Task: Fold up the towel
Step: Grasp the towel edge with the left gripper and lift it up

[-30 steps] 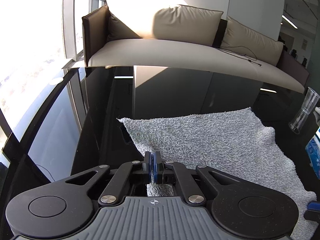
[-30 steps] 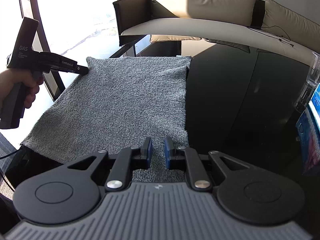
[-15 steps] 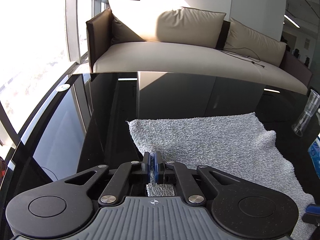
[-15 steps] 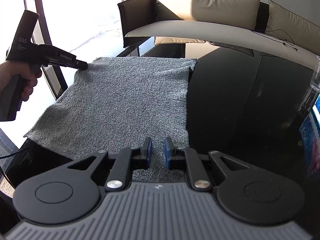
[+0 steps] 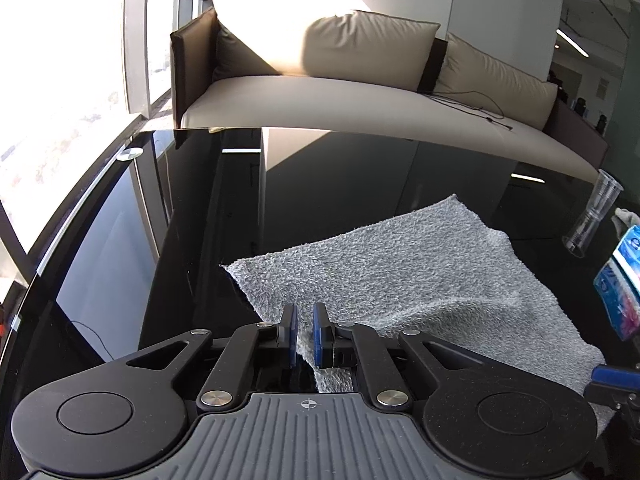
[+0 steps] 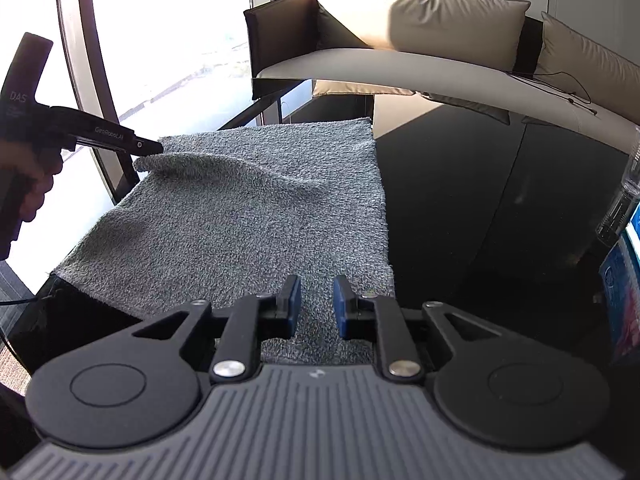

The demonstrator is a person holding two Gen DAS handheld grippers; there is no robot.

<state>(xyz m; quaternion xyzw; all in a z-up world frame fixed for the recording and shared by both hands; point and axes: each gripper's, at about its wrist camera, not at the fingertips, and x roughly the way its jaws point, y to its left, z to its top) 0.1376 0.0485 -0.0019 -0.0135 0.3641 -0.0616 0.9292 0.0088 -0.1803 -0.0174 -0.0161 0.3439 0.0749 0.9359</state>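
Note:
A grey terry towel (image 5: 400, 264) lies spread on the black glass table (image 5: 160, 240). In the left wrist view my left gripper (image 5: 304, 332) has its jaws opening. The towel's near corner sits between them against the right pad, with a dark gap on the left. The right wrist view shows that gripper (image 6: 154, 147) at the towel's (image 6: 248, 220) far left corner, which humps into a ridge. My right gripper (image 6: 316, 304) hovers over the near right edge. Its jaws are opening, with towel flat below and nothing pinched. One of its blue fingertips (image 5: 612, 376) shows at the lower right.
A clear plastic cup (image 5: 592, 216) and a blue packet (image 5: 620, 292) stand at the table's right side. Behind the table is a beige sofa (image 5: 360, 92) with cushions, and bright windows fill the left. A person's hand (image 6: 24, 184) grips the left tool.
The left gripper carried its towel corner inward, raising a ridge in the cloth, and its jaws have parted from tightly shut. The right jaws stand a little wider.

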